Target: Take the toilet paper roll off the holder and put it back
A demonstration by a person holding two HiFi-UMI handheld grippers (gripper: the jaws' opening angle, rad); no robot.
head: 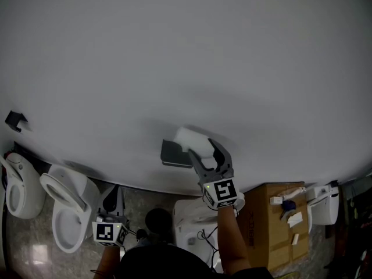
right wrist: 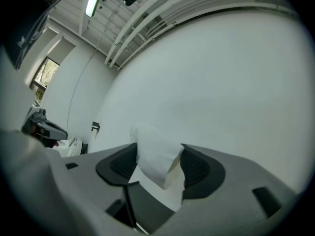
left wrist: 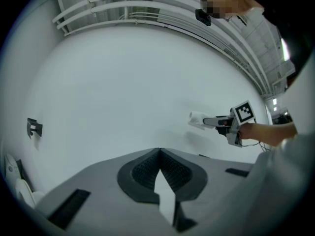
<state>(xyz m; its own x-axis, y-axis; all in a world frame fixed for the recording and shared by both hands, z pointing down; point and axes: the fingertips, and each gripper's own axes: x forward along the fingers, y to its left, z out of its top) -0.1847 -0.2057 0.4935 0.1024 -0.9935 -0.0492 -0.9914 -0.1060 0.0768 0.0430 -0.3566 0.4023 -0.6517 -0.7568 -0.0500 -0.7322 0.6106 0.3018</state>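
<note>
Care seemed wise: the roll (head: 189, 137) looked light and soft and easy to squash, so a gentle hold across its round sides seemed best. The right gripper (head: 202, 149) had its jaws partly open and pinched on the roll, just beside the dark holder (head: 172, 154) on the far wall. The left gripper (head: 113, 199) was closed and empty, low on the left.

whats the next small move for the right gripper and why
Probably ease the toilet paper roll back down toward the holder. The right gripper is clamped on the roll, which sits just above the dark holder and appears to be lifted off it.
</note>
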